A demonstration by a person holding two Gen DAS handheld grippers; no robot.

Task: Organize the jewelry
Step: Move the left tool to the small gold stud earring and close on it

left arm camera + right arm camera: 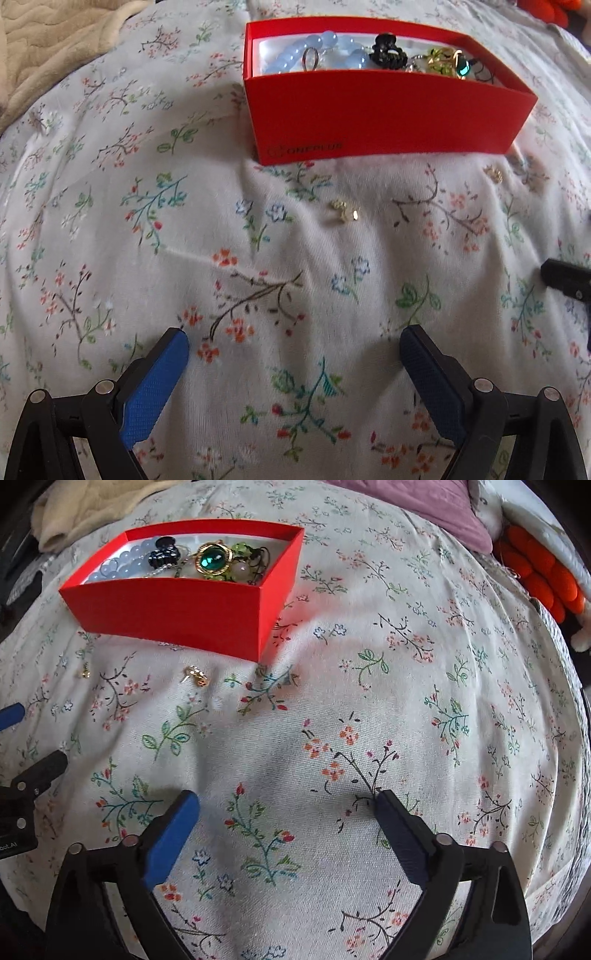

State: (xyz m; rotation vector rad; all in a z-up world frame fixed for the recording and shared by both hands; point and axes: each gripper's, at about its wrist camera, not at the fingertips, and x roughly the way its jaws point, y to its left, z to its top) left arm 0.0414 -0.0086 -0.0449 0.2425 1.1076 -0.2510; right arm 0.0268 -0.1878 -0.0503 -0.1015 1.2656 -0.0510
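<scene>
A red open box [388, 114] [173, 616] sits on the floral bedsheet, holding a blue bead bracelet [325, 51], a black claw clip [389, 55] and a green-stone brooch [212, 562]. On the sheet in front of the box lie a gold earring [345, 214] [195, 675] and a second small gold piece [495, 173] [85, 672]. My left gripper [295, 334] is open over bare sheet, short of the earring. My right gripper [287, 797] is also open, with nothing between its blue pads, to the right of the loose pieces.
The floral bedsheet [406, 701] is wrinkled and soft. A beige blanket [48, 48] lies at the far left, a purple pillow [424, 506] and an orange plush item [535, 576] at the far right. The other gripper's tip [565, 280] [40, 771] shows at each view's edge.
</scene>
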